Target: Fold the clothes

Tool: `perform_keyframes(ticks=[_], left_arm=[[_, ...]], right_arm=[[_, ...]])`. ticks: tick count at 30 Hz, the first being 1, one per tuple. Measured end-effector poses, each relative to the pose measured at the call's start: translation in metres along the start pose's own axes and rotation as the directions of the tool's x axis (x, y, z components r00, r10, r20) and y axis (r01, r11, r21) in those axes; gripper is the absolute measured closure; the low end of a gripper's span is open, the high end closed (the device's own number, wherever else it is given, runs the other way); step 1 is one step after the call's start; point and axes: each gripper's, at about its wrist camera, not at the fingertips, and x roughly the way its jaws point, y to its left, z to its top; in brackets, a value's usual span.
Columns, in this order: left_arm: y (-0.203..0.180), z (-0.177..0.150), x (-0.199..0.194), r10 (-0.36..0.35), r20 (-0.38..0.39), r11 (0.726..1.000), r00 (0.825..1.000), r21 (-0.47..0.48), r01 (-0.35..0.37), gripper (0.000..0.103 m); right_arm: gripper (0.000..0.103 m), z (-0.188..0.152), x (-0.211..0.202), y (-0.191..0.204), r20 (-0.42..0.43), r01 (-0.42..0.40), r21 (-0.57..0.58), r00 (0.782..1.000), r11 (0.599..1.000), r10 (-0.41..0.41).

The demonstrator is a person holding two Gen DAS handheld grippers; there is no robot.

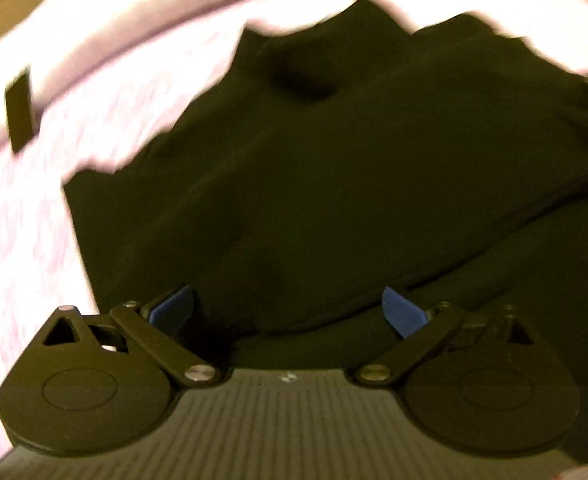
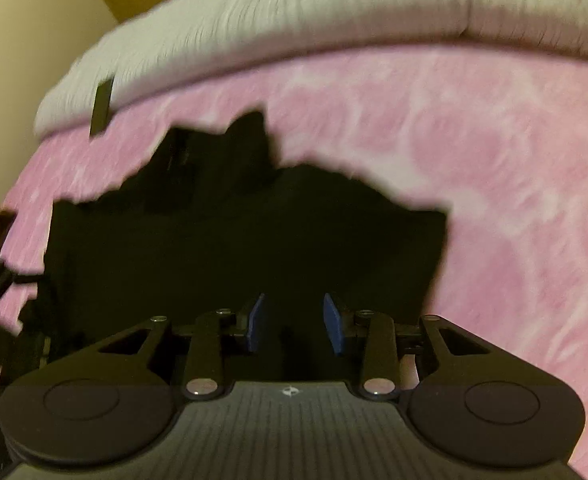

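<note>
the left gripper [image 1: 290, 308] has its jaws spread wide with nothing between them, low over the black garment [image 1: 334, 180], which lies rumpled on the pink blanket [image 1: 26, 240] and fills the view straight ahead. a fold ridge runs diagonally, rising to the right. the right gripper [image 2: 294, 324] stands partly open, also holding nothing, with the cloth's near edge beneath and ahead. the left looks nearer the cloth's bulk.
</note>
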Motion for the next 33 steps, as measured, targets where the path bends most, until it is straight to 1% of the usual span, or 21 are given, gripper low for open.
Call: perform_keyframes(ticks=[2,3,6,13,16,22,24,25,27,29,30,32,33], left_arm=[[0.01,-0.003,0.006,-0.02,-0.008,0.999,1.0,-0.032,0.019,0.002],[0.012,-0.004,0.004,-0.024,-0.005,0.999,1.0,-0.047,0.024,0.002],[0.016,-0.005,-0.013,-0.024,0.027,0.995,0.999,-0.093,0.027,0.002],[0.022,-0.036,-0.072,-0.057,0.066,0.984,0.996,-0.162,0.067,0.002],[0.022,-0.061,-0.098,-0.055,0.063,0.984,0.997,-0.168,0.065,0.001],[0.022,-0.129,-0.134,-0.051,-0.003,0.981,0.999,-0.186,0.049,0.001],[0.019,-0.154,-0.146,-0.042,-0.032,0.982,0.999,-0.186,0.035,0.001],[0.017,-0.166,-0.152,-0.041,-0.046,0.981,0.998,-0.192,0.031,0.001],[0.013,-0.189,-0.164,-0.04,-0.071,0.978,0.997,-0.209,0.024,0.001],[0.005,-0.21,-0.178,-0.037,-0.08,0.974,0.996,-0.224,0.019,0.001],[0.0,-0.218,-0.185,-0.03,-0.075,0.975,0.997,-0.22,0.013,0.001],[-0.014,-0.234,-0.2,0.001,-0.061,0.985,0.998,-0.172,-0.011,0.001],[-0.022,-0.242,-0.205,0.019,-0.057,0.99,0.998,-0.138,-0.027,0.001]], right_arm=[[0.066,-0.009,0.013,0.001,-0.058,0.01,0.023,0.998,1.0,-0.009],[0.066,-0.012,0.011,0.002,-0.067,0.011,0.041,0.998,0.999,-0.009],[0.066,-0.015,-0.007,0.008,-0.06,0.009,0.111,0.998,0.994,-0.002],[0.061,-0.025,-0.05,0.024,-0.043,-0.001,0.263,0.999,0.965,0.012],[0.057,-0.043,-0.069,0.036,-0.05,0.002,0.283,0.999,0.959,0.012],[0.054,-0.083,-0.106,0.058,-0.066,0.013,0.321,0.998,0.947,0.008],[0.053,-0.103,-0.122,0.062,-0.077,0.027,0.333,0.997,0.942,-0.001],[0.051,-0.114,-0.129,0.063,-0.084,0.037,0.338,0.996,0.94,-0.008],[0.049,-0.139,-0.146,0.065,-0.109,0.067,0.342,0.994,0.937,-0.031],[0.049,-0.161,-0.159,0.07,-0.137,0.094,0.318,0.989,0.943,-0.052],[0.048,-0.172,-0.166,0.073,-0.15,0.108,0.297,0.987,0.949,-0.065],[0.045,-0.192,-0.177,0.079,-0.175,0.12,0.257,0.982,0.959,-0.076],[0.045,-0.203,-0.182,0.081,-0.188,0.116,0.237,0.98,0.965,-0.071]])
